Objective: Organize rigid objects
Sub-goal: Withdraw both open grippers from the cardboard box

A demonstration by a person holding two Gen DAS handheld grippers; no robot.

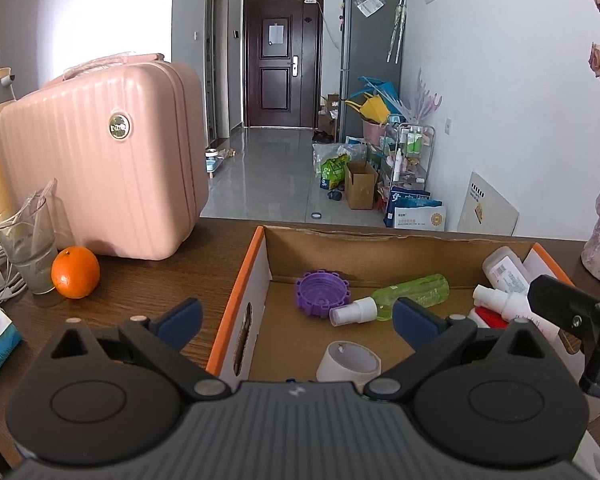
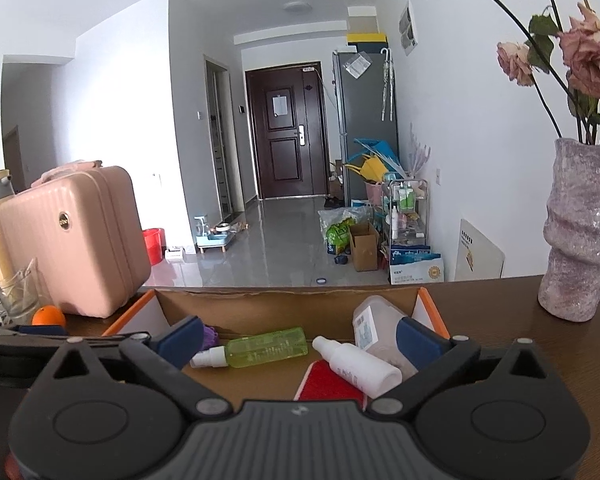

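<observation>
Both grabbers, the left gripper (image 1: 296, 316) and the right gripper (image 2: 300, 338), are wide open and hold nothing. Just past them, inside the cardboard box (image 1: 240, 292), lie a roll of white tape (image 1: 348, 364), a purple cap (image 1: 321, 291), a green spray bottle (image 1: 412, 294) and a white spray bottle (image 2: 358, 366). Farther back on the brown table (image 1: 148, 280) sit an orange (image 1: 75, 272) and a pink suitcase (image 1: 100, 168).

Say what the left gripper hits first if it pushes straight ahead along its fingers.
Probably the green spray bottle lying in the cardboard box, dead ahead between the open left gripper fingers. The tape roll sits nearer but lower; depth is unclear.
</observation>
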